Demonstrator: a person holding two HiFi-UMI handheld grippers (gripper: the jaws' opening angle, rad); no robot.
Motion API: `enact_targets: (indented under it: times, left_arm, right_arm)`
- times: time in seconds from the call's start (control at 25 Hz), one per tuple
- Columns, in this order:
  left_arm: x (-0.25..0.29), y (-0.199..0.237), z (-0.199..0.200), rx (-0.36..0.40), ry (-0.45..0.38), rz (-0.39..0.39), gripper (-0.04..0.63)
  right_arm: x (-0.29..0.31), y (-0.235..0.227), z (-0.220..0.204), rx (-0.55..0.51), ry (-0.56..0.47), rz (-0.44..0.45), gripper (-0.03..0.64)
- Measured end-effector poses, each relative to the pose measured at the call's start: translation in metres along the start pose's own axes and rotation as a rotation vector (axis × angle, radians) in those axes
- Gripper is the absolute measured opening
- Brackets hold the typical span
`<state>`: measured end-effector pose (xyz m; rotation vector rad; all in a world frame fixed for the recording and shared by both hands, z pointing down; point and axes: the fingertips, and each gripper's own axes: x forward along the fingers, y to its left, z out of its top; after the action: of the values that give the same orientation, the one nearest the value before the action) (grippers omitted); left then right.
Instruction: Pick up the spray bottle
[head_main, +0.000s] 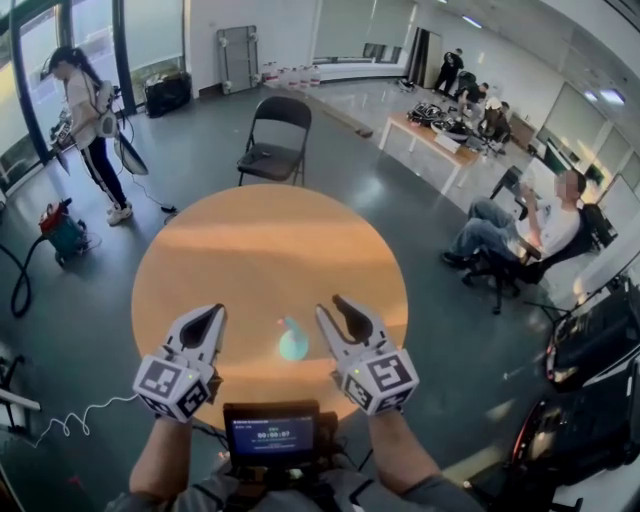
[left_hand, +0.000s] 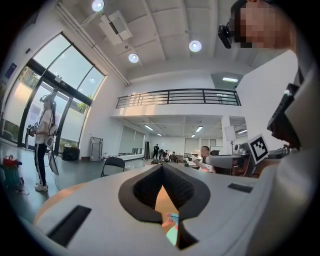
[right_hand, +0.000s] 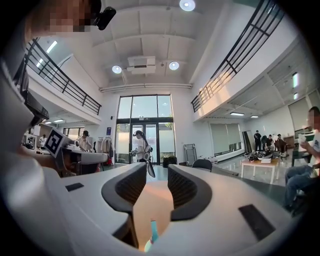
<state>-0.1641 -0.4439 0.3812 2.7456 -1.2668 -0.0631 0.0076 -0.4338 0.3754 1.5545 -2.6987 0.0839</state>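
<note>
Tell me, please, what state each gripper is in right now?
Left gripper: closed, holding nothing.
Right gripper: open, holding nothing; the spray bottle is not gripped.

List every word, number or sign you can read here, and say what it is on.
No text reads clearly.
On the screen near the person's chest: pale digits, too blurred to read.
On the left hand-held gripper and the right hand-held gripper: black-and-white marker squares only, no words.
On the spray bottle: no label visible.

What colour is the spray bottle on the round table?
The bottle is pale teal. It shows best in the head view.
</note>
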Motion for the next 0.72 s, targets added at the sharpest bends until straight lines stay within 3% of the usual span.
enact_targets:
  times: [0.16, 0.44, 0.72]
  left_arm:
    - [0.006, 0.005, -0.009, 0.027, 0.026, 0.030, 0.002]
    - [0.008, 0.010, -0.038, -0.009, 0.067, 0.037, 0.003]
    - [0.009, 0.011, -0.069, -0.062, 0.099, 0.005, 0.003]
  right_arm:
    - [0.003, 0.000, -0.006, -0.008, 0.028, 0.018, 0.171]
    - [0.006, -0.002, -0.042, 0.021, 0.103, 0.037, 0.207]
    - [0.012, 0.009, -0.091, 0.032, 0.187, 0.086, 0.297]
